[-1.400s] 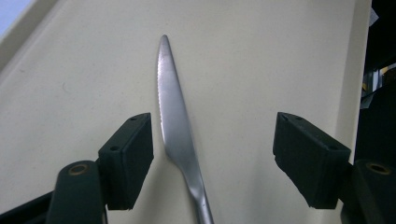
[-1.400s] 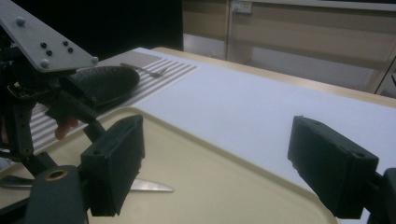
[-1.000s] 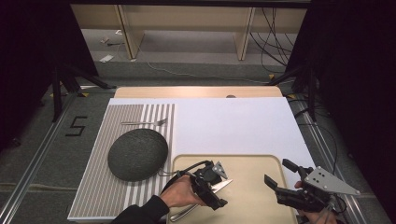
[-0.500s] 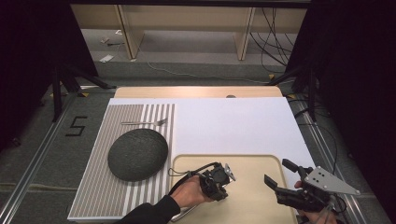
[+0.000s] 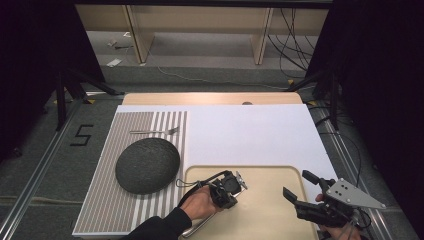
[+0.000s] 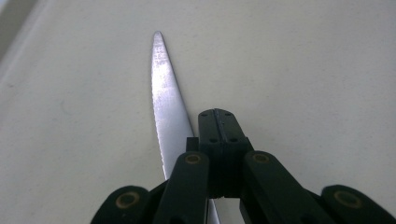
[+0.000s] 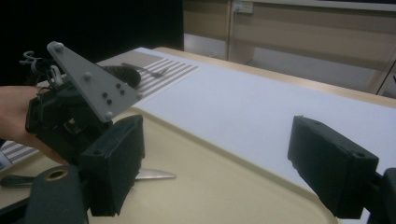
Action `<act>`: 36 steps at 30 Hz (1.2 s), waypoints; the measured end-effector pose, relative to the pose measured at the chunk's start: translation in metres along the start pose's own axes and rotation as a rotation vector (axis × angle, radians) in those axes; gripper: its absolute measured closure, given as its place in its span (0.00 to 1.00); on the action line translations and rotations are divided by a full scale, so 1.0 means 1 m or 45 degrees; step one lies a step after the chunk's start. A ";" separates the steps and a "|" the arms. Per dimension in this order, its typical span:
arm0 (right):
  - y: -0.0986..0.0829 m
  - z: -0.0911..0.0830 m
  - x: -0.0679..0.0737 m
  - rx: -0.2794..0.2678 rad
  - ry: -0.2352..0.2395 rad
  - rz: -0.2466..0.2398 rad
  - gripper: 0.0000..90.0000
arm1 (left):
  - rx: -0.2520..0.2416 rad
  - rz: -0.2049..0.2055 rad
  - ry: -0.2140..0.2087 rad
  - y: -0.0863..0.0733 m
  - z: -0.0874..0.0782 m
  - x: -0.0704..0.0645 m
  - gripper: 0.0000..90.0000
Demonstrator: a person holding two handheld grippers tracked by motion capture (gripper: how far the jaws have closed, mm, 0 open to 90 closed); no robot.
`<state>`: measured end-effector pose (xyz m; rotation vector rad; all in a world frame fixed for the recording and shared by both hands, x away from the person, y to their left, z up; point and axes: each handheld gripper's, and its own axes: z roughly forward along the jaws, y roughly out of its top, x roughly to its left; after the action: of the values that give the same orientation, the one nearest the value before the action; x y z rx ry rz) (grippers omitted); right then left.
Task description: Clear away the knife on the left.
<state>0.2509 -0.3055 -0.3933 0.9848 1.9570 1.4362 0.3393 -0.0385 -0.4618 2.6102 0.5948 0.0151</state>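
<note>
Table knife [image 6: 167, 109]: flat on beige tray [image 5: 272, 212], lower centre of high view; handle end at tray's lower left rim, partly under the hand. In left gripper view: long axis from bottom centre to upper left of centre, tip pointing up the frame, serrated edge at left.
Left gripper [image 5: 227, 188]: over the knife; jaws pressed together with no gap, blade alongside them at left, not between them.
Right gripper [image 5: 300, 191]: lower right of high view, at tray's right edge; jaws spread wide, nothing between.
Dark round bowl [image 5: 147, 165], inverted on striped mat [image 5: 107, 210], left of tray.
Fork [image 5: 155, 132]: above bowl, long axis left-right.
</note>
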 end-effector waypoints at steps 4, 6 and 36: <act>0.000 0.000 0.001 -0.001 0.001 0.000 0.22 | -0.002 -0.024 0.022 -0.004 -0.002 0.006 1.00; 0.000 -0.001 0.001 -0.001 -0.001 -0.001 0.22 | 0.005 -0.030 0.031 -0.007 -0.005 0.009 1.00; 0.000 0.001 0.002 -0.003 0.008 -0.010 0.22 | 0.002 -0.156 0.124 -0.040 -0.024 0.043 1.00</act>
<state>0.2505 -0.3039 -0.3931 0.9718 1.9611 1.4386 0.3592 0.0213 -0.4620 2.5809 0.7888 0.1037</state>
